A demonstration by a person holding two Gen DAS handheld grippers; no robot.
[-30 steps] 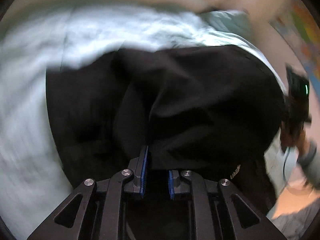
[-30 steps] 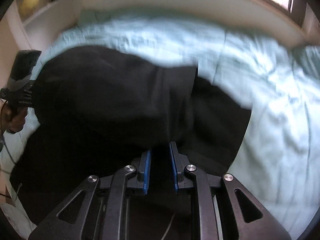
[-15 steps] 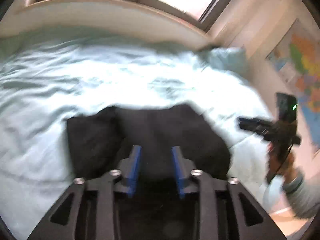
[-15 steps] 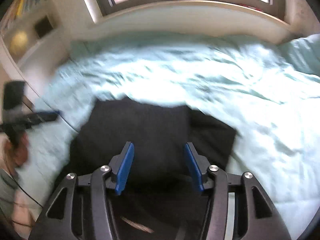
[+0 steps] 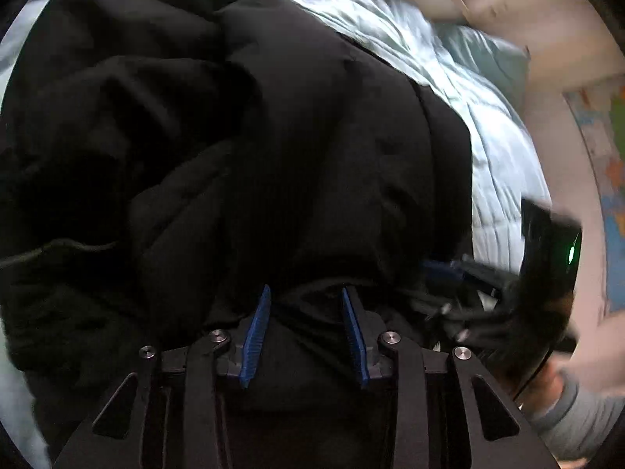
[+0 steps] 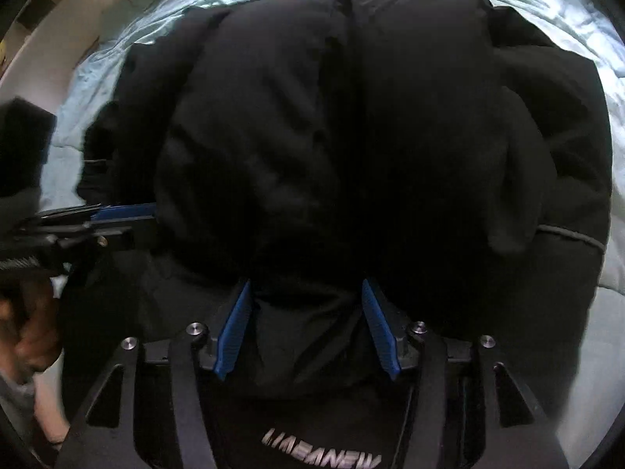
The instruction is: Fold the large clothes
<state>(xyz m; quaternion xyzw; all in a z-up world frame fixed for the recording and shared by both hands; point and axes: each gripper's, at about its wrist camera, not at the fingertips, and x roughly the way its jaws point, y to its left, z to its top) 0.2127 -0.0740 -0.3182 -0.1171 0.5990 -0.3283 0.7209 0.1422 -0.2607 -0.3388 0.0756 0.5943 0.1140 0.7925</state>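
1. Change: a second ago both grippers were clamped on the garment (image 6: pixel 351 136); half a second ago they hung spread above it; now both are low against the cloth again.
2. Left gripper (image 5: pixel 306 314): jaws apart, straddling a fold, gripping nothing.
3. Right gripper (image 6: pixel 308 318): jaws apart over the near edge, gripping nothing.
4. Garment: bulky, black, lying bunched on the bed (image 6: pixel 136 23).
5. Judgement: one fold appears laid; the grippers seem placed to pinch for the next fold.
6. Count: one garment, two grippers, one pillow (image 5: pixel 488 58), one wall map (image 5: pixel 609 164).
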